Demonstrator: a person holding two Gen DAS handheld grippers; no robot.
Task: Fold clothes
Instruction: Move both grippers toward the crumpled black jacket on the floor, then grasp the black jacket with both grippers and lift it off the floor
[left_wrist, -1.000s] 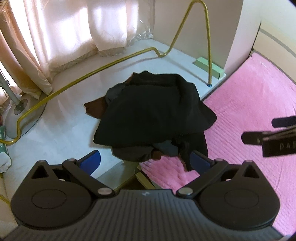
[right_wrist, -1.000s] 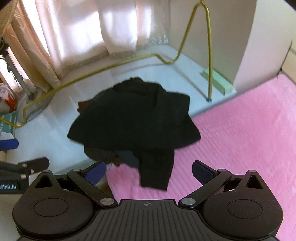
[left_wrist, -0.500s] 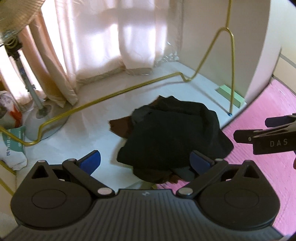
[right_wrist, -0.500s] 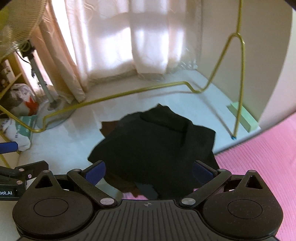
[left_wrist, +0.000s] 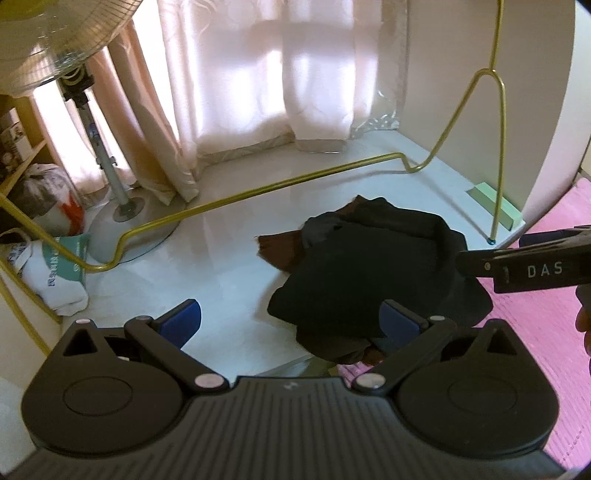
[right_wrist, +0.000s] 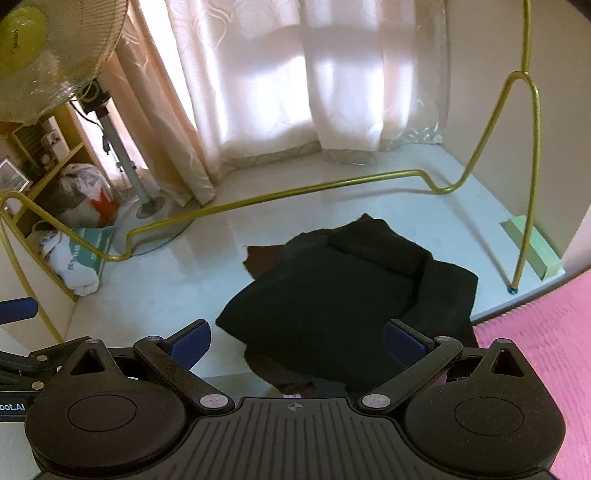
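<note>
Two grippers, both with jaws wide apart, nothing between pads: left gripper (left_wrist: 290, 322), right gripper (right_wrist: 297, 339). One clothes heap (right_wrist: 343, 295) on pale floor (right_wrist: 177, 295), lapping onto pink mat (right_wrist: 546, 339) at its 4 o'clock edge. Heap mostly black, rumpled, thick fold across top; brown piece (right_wrist: 264, 258) sticking out at 10 o'clock, perhaps separate garment (too dark to count layers). One standing fan (right_wrist: 44, 55) at 10 o'clock, one gold wire rack (right_wrist: 303, 190) behind heap, curtains (right_wrist: 295, 74) at 12 o'clock.
</note>
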